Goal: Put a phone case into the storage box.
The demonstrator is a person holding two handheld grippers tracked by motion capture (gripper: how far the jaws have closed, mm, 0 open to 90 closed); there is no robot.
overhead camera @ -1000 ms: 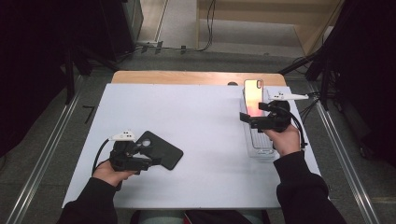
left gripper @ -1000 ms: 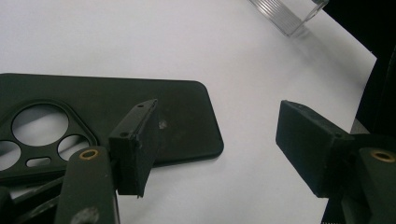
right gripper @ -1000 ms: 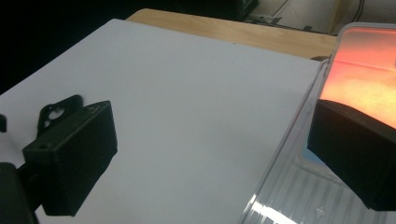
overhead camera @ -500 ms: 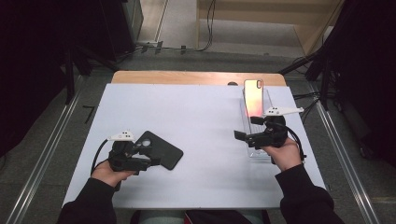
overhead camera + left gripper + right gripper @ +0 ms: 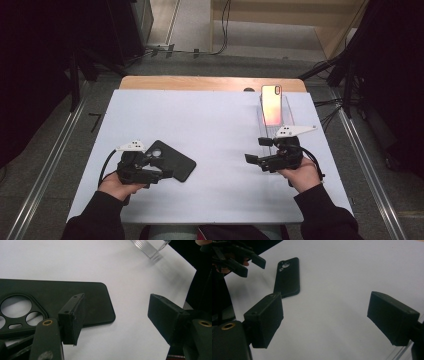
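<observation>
Lying flat on the white bench (image 5: 220,125), the black phone case (image 5: 172,161) sits at its near left, camera cutouts toward the left gripper (image 5: 159,167). That gripper rests beside it with jaws wide, one pad over the case's edge, nothing clamped. Well apart on the right, the right gripper (image 5: 251,160) points left; its jaws have just been closing, yet stand apart around nothing. Behind it, a phone (image 5: 271,104) stands in a clear stand (image 5: 289,112).

Phone case (image 5: 170,160) lies on table (image 5: 215,125) front-left, phone (image 5: 271,104) in stand (image 5: 289,112) back-right.
</observation>
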